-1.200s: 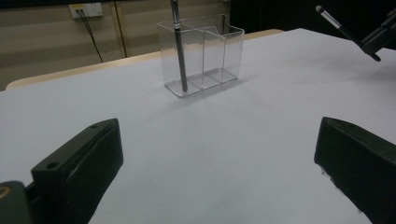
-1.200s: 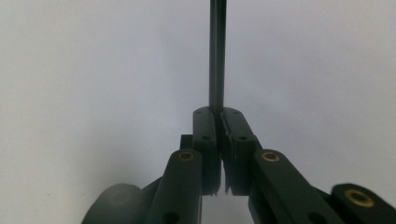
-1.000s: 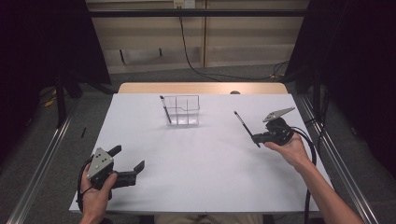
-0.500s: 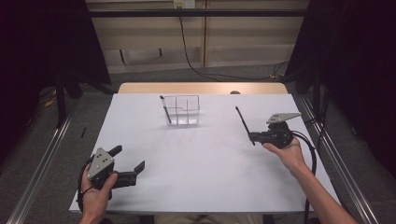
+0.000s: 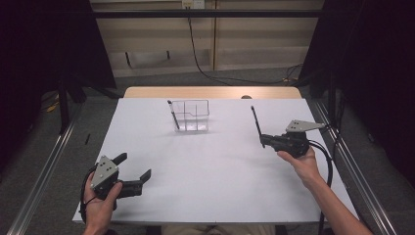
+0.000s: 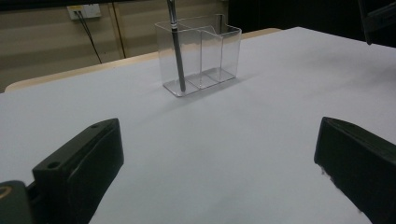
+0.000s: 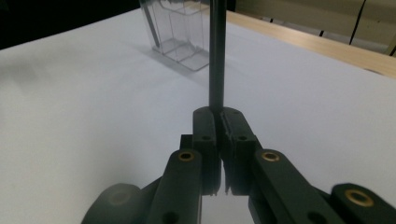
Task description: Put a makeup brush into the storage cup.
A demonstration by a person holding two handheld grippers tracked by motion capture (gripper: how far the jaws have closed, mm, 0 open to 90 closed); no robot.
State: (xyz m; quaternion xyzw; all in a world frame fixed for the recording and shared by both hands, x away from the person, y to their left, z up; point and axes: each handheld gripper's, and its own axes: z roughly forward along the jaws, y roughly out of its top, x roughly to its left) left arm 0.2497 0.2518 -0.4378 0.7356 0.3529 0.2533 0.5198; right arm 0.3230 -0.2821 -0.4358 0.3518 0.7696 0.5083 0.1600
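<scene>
A clear plastic holder (image 5: 192,116) with several compartments stands at the table's far middle, and a dark pen (image 5: 172,115) leans in its left compartment. My right gripper (image 5: 265,142), at the right of the table, is shut on a second dark pen (image 5: 256,122) that sticks up and away from the jaws. In the right gripper view this pen (image 7: 217,56) rises from the closed pads (image 7: 205,128) toward the holder (image 7: 180,35). My left gripper (image 5: 133,169) rests at the front left, open and holding nothing. In the left gripper view the holder (image 6: 205,51) and its pen (image 6: 176,51) stand ahead.
White sheet (image 5: 210,176) covers the table; a wooden strip (image 5: 210,92) shows along the far edge with a small dark object (image 5: 246,97) on it. Metal rails (image 5: 44,171) run along both sides. Cables trail from both grippers.
The right hand has turned a little, so the held pen stands steeper and its grey plate lies more level. The left gripper has stayed put.
</scene>
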